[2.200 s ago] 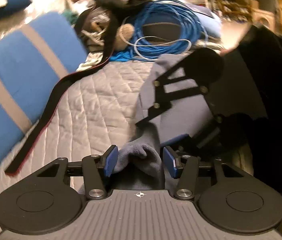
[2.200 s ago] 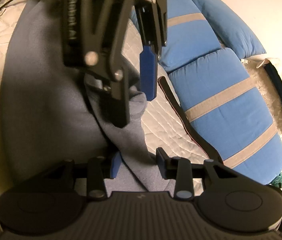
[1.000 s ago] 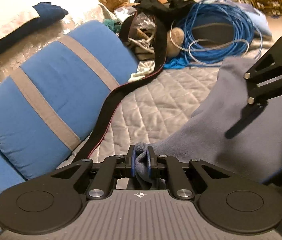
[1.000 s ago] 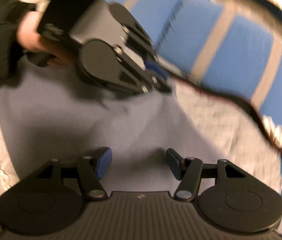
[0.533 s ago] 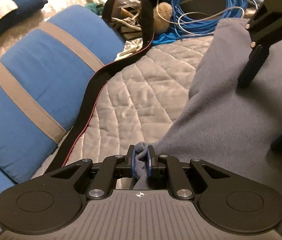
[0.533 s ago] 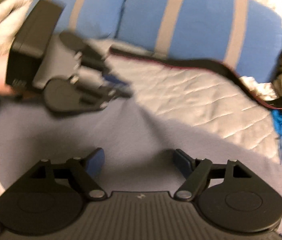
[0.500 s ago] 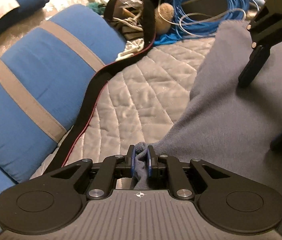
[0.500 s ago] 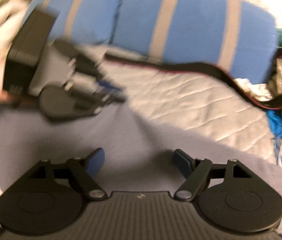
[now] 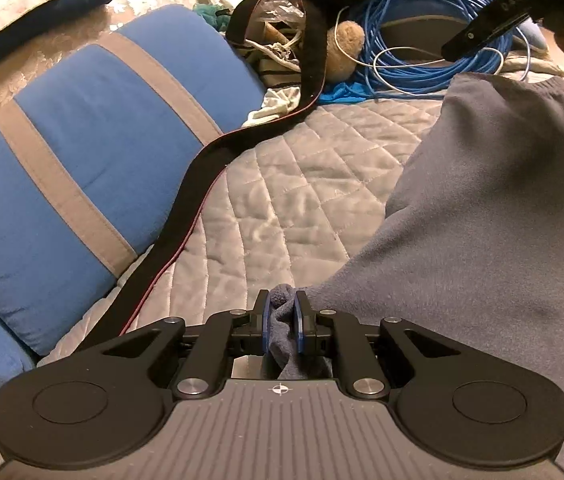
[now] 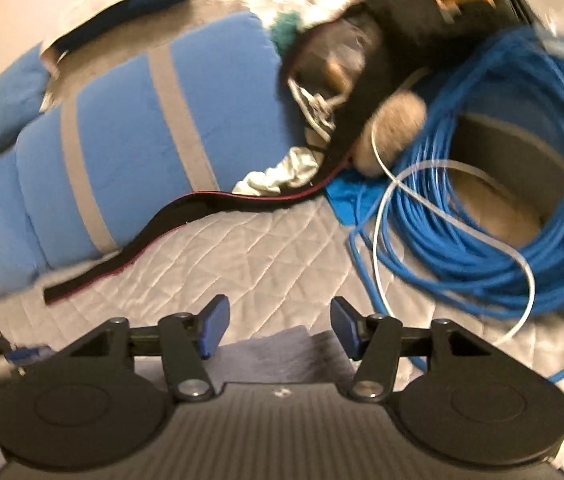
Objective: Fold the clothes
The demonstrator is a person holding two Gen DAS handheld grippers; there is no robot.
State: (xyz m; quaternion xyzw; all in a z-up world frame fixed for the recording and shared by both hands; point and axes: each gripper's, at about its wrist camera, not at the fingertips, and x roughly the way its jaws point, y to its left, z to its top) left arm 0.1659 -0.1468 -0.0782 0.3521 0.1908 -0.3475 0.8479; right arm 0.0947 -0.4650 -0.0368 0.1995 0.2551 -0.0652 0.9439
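Left claw [image 9: 282, 322]: clamped on a bunched corner of the grey garment [image 9: 494, 240].
Right claw [image 10: 277, 326]: jaws closing, nothing pressed between the pads; a grey garment edge lies just below the gap.
Garment: spread on the quilt [image 9: 282, 184], right of the left claw.
Strap [image 9: 185, 200]: black, red-edged, along the blue pillow [image 9: 81, 152].
Cable [image 10: 522, 200]: blue coil at the quilt's far end, beside clutter.

On the quilted bed [image 9: 282, 200], the striped pillow [image 9: 81, 152] lies left and the fleece garment [image 9: 502, 220] right, a strap [image 9: 185, 208] running between them. The coiled cable [image 9: 434, 20] sits far behind.
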